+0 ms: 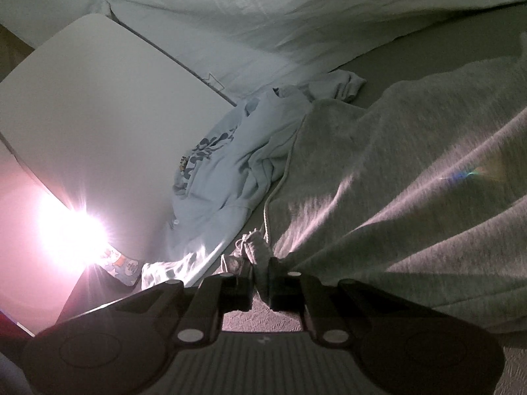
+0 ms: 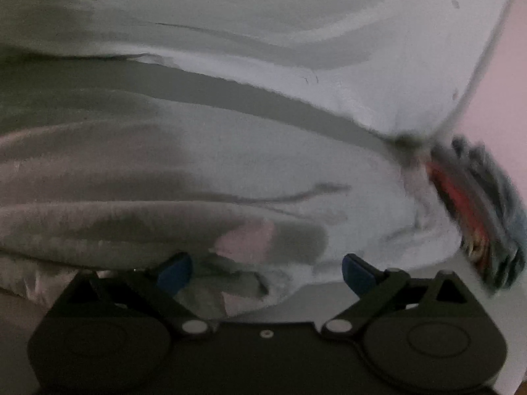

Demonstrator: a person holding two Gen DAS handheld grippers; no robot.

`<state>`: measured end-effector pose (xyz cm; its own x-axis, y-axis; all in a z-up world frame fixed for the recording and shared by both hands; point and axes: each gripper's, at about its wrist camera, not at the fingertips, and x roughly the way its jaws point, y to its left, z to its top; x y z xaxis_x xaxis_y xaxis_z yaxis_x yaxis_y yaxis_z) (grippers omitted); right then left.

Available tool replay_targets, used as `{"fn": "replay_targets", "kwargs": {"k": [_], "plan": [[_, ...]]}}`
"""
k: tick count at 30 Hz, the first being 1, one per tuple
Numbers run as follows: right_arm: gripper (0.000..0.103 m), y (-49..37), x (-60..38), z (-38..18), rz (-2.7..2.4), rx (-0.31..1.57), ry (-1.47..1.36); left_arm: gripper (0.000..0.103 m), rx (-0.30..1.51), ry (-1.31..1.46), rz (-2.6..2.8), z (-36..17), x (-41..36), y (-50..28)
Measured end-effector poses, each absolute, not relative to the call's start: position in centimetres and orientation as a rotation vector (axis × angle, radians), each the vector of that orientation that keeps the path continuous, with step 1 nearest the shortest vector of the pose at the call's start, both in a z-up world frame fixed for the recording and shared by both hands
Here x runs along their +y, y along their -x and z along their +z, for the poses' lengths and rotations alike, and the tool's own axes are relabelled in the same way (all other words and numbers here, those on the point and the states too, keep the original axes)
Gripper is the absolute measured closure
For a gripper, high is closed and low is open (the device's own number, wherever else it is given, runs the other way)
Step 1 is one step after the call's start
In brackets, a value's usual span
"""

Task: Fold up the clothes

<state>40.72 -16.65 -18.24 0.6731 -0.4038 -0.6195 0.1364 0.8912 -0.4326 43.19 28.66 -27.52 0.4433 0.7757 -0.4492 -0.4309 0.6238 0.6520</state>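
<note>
A grey fleece garment with a drawcord is spread on the right of the left wrist view. My left gripper is shut on a bunched corner of it, and the cloth pulls taut toward the right. A pale blue printed shirt lies crumpled to its left. In the right wrist view the same grey garment fills the left and middle. My right gripper is open, its blue pads astride a fold of the grey cloth. The view is blurred.
A white board lies at the left under a strong light glare. A pale printed duvet covers the far side and also shows in the right wrist view. A dark and red patterned item sits at the right.
</note>
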Motion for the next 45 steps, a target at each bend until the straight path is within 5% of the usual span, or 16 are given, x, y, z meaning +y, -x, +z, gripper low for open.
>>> {"fn": "replay_targets", "kwargs": {"k": [45], "plan": [[0.001,-39.2,-21.3,-17.9,-0.592,0.804,0.429,0.095,0.806,-0.492,0.766,-27.4,29.1,-43.2]]}}
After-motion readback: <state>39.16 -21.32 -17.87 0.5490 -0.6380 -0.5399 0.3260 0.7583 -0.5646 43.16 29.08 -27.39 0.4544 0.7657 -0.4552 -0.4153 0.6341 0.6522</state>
